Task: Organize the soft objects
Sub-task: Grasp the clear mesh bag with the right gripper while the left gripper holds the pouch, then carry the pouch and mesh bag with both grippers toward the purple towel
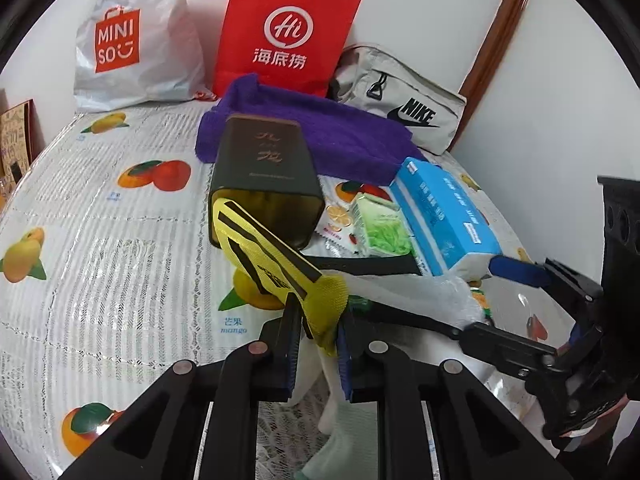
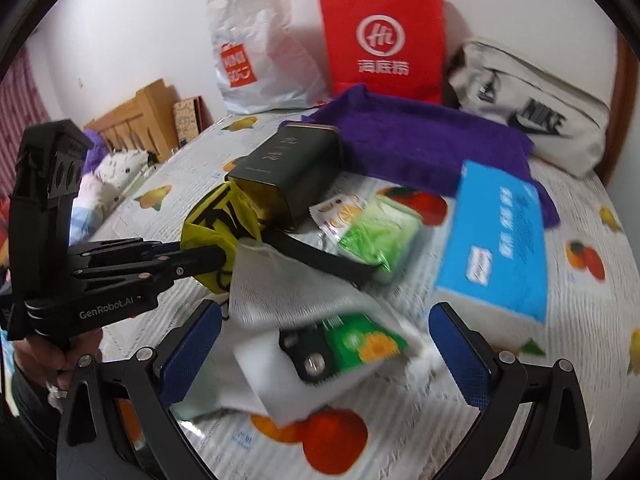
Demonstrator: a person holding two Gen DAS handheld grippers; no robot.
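The left tongs (image 1: 316, 332) are clamped on the limp, light yellow sock's (image 1: 264, 248) cuff, its toe trailing ahead into the dark tin (image 1: 264, 172), while the right tongs (image 2: 324, 344) stand apart over a white cloth (image 2: 288, 284), probably best pinched at a bunched fold.

My right wrist view blurs the blue tissue pack (image 2: 500, 248); white cloth (image 2: 288, 300) half covers a green box (image 2: 360, 344).

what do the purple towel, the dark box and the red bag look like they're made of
Purple towel: soft terry-like cloth, going by its fuzzy matte nap and thick folds. Dark box: probably metal tin, with a smooth dull sheen, rolled rim and gold lettering. Red bag: likely matte paper, stiff with flat creases and thin cord handles.
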